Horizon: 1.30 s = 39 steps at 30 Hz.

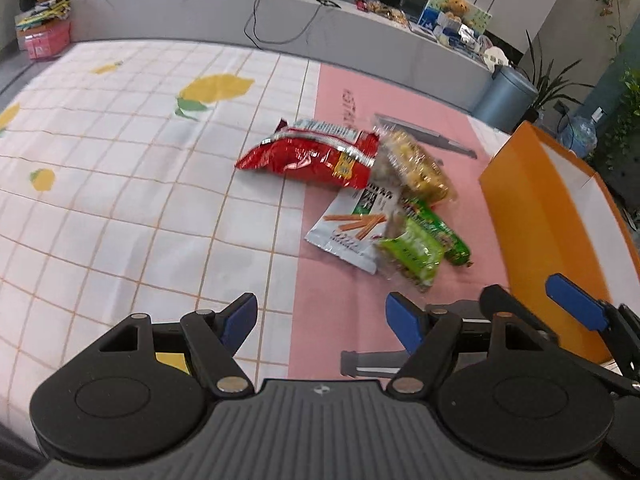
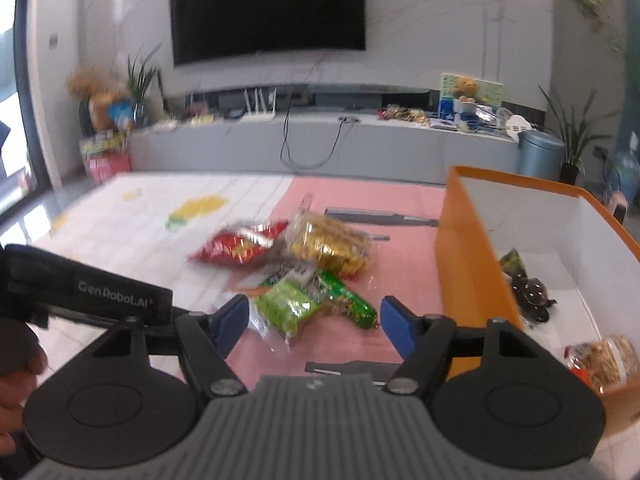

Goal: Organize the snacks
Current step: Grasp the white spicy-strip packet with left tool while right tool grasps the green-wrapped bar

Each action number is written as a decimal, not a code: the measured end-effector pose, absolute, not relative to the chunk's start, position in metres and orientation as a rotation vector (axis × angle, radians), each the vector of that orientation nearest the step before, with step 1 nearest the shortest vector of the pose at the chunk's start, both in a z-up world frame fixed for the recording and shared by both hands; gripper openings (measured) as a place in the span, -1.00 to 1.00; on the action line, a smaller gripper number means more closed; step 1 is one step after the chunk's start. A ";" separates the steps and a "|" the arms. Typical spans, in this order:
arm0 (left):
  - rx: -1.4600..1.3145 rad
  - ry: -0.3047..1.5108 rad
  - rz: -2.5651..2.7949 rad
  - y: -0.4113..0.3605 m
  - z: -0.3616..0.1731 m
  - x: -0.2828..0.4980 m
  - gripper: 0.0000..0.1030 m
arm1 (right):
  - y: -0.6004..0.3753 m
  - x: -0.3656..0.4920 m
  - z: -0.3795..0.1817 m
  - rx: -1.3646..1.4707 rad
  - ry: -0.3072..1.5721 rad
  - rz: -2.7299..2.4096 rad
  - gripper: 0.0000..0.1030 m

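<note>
Both tools, left tool [image 1: 322, 314] and right tool [image 2: 314, 318], are open and empty, so closing on the overlapped snack pile [image 2: 296, 276] could lift two packets together.

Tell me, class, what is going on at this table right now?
A person holds a gripping tool in each hand over a heap of snacks on a pink mat. Both the left tool and the right tool are open and hold nothing. The right one points at the green packet at the near edge of the heap. The orange box beside the heap already has a few snacks in it.
</note>
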<state>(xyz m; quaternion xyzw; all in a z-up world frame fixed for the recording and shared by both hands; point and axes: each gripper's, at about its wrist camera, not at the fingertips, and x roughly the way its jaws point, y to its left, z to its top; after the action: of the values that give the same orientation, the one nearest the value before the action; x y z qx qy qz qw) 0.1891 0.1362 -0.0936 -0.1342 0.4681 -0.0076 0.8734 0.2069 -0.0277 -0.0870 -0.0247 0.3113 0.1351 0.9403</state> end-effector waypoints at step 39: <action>-0.206 0.898 -0.199 0.153 -0.138 0.232 0.76 | 0.013 0.285 -0.171 -0.282 0.532 0.502 0.15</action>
<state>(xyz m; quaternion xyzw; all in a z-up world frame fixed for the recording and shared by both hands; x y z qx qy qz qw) 0.2318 0.1534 -0.1384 -0.0993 0.4327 -0.0957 0.8909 0.2855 0.0127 -0.1714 -0.1375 0.2593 0.2448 0.9241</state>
